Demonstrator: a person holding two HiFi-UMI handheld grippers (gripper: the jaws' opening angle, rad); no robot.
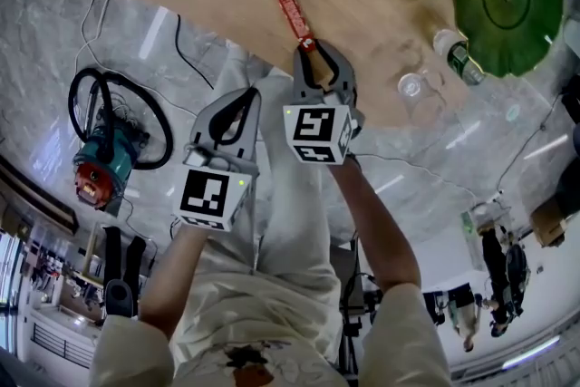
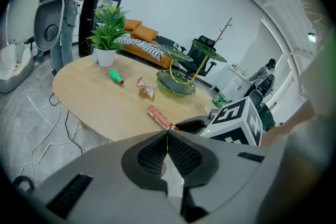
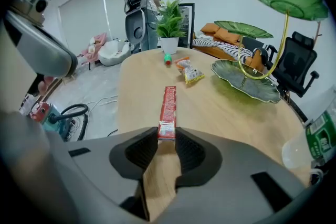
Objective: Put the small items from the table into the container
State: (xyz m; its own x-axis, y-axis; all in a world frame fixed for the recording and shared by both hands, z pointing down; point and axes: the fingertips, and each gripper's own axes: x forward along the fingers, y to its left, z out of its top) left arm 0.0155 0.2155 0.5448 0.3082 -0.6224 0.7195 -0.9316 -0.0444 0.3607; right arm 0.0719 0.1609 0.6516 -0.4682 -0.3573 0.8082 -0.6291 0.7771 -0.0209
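The left gripper [image 2: 167,139] hangs off the near edge of the table [image 3: 226,115], jaws pressed together with nothing between them. Just beside it, the right gripper [image 3: 167,139] pinches the near end of the red packet [image 3: 168,105], which lies flat on the wood and is not lifted. Farther along lie a crumpled snack bag [image 3: 190,74] and a small green item [image 3: 167,60]. The green leaf dish [image 3: 247,83], probably the container, looks empty from this angle. So the task is barely begun: nothing is placed, and three items remain.
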